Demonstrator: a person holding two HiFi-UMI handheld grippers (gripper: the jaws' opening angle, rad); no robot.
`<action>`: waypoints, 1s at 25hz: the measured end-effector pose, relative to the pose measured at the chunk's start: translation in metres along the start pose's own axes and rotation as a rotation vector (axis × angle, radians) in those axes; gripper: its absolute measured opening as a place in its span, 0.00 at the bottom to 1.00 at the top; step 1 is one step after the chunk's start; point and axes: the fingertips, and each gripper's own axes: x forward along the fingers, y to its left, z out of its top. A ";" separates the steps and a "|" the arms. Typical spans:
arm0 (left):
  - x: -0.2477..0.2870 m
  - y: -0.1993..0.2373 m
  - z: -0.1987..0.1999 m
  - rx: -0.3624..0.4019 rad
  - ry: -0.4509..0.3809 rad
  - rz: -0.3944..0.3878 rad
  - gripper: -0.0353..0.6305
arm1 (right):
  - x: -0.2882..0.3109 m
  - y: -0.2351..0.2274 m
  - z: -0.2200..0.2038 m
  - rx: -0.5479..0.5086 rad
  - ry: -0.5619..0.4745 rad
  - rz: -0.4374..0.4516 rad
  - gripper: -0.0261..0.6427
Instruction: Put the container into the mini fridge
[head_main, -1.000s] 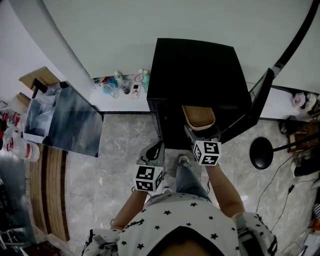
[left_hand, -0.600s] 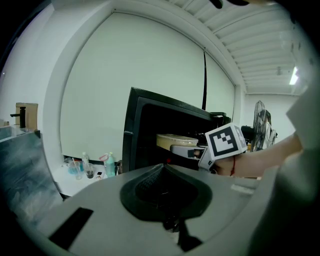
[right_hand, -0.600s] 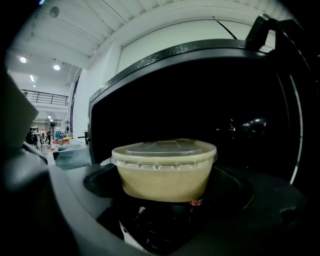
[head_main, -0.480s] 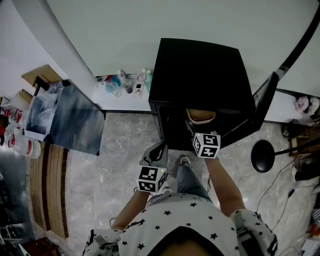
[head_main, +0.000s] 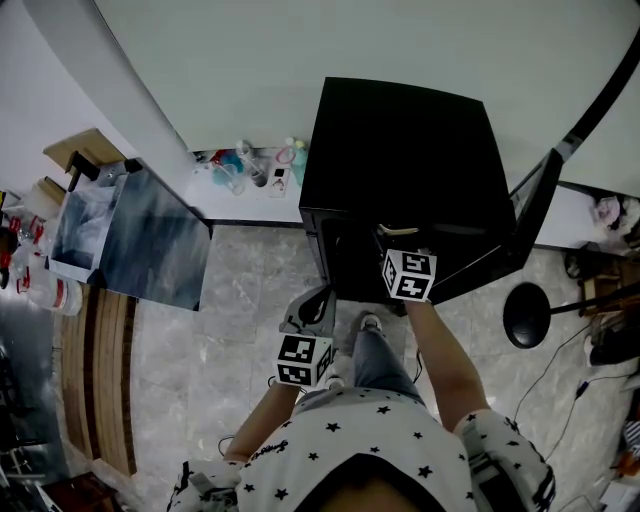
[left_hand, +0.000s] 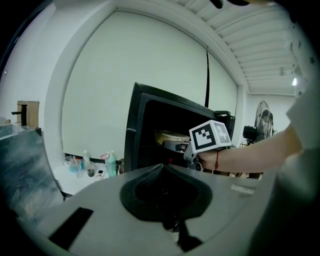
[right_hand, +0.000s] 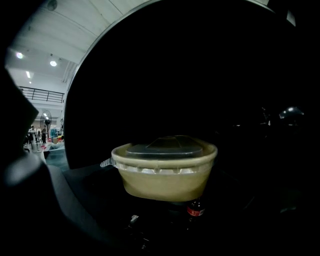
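Step in hand: placement of the container (right_hand: 165, 172) inside the mini fridge (head_main: 400, 150), judged to be at its late stage.

The fridge door (head_main: 530, 205) is found swung open to the right. The right gripper (head_main: 400, 250) is reached into the open front, with only its marker cube clear of the opening in the head view. In the right gripper view a tan, lidded bowl is seen directly ahead between the jaws, held level, with the dark interior all round it. The jaws are taken to be closed on the bowl's near side, though the contact itself is lost in shadow. Whether the base is resting on a shelf cannot be told. A small bottle (right_hand: 195, 210) with a red label is noted just beneath the bowl.

The left gripper (head_main: 310, 300) is held low, in front of the fridge and apart from it. Its jaws are drawn together and nothing is held between them.

Next move, as judged: the bowl is to be lowered until a shelf carries it, kept level and clear of the bottle, then the jaws are to be parted and the gripper drawn straight back. The door is left to be shut afterwards
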 end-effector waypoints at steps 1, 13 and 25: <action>0.001 0.001 0.000 0.002 -0.001 0.002 0.07 | 0.002 -0.001 0.000 0.002 0.000 -0.003 0.82; 0.003 0.003 -0.002 -0.008 0.011 0.012 0.07 | 0.017 -0.006 0.003 0.011 -0.014 -0.079 0.82; -0.006 0.001 -0.002 0.007 0.003 0.004 0.07 | 0.011 -0.003 0.002 0.012 -0.001 -0.072 0.82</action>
